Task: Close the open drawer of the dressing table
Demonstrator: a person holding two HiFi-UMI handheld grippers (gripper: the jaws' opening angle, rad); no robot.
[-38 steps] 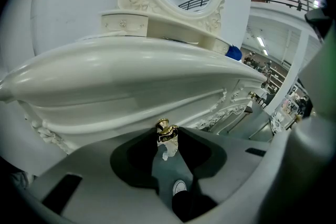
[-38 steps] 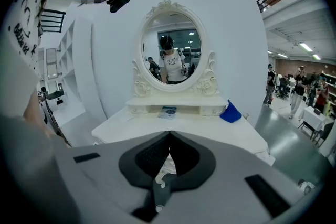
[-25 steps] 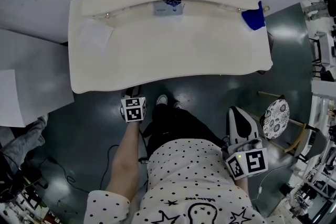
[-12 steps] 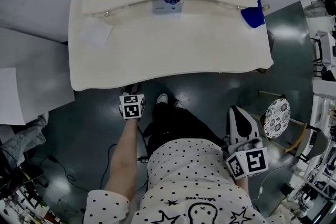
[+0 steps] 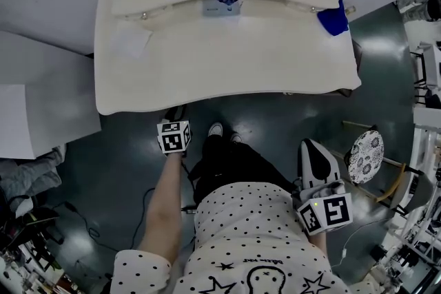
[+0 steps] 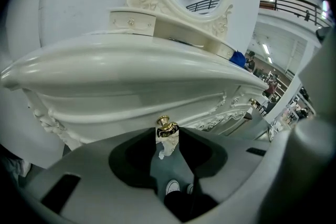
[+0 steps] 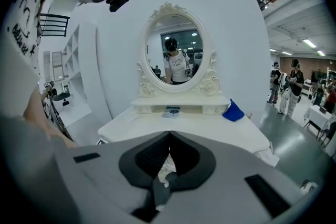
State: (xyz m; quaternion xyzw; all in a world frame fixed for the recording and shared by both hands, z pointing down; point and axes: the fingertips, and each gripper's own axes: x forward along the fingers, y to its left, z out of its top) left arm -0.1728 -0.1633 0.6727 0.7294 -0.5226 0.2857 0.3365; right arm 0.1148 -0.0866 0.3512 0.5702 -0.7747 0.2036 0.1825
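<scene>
- Since a second ago the left gripper (image 6: 167,138) has kept its place at the dressing table (image 5: 227,69), and its jaws have just been opening.
- Its jaws stand apart with the gold knob (image 6: 164,125) between their tips. They seem not to clamp it, though a light touch is hard to rule out.
- The right gripper (image 7: 169,136) has its jaws meeting at the tips, holding nothing, off the table's front right corner.
- The drawer (image 6: 121,110) sits under the table's front edge. Its curved cream front looks pushed in flush, and its contents are hidden.
- The table is glossy cream with a scalloped top, scroll carving and an oval mirror (image 7: 177,52) at the back.
- A blue item (image 5: 333,18) lies at the table's back right corner.
- A small blue-and-white box (image 5: 222,6) sits under the mirror shelf.
</scene>
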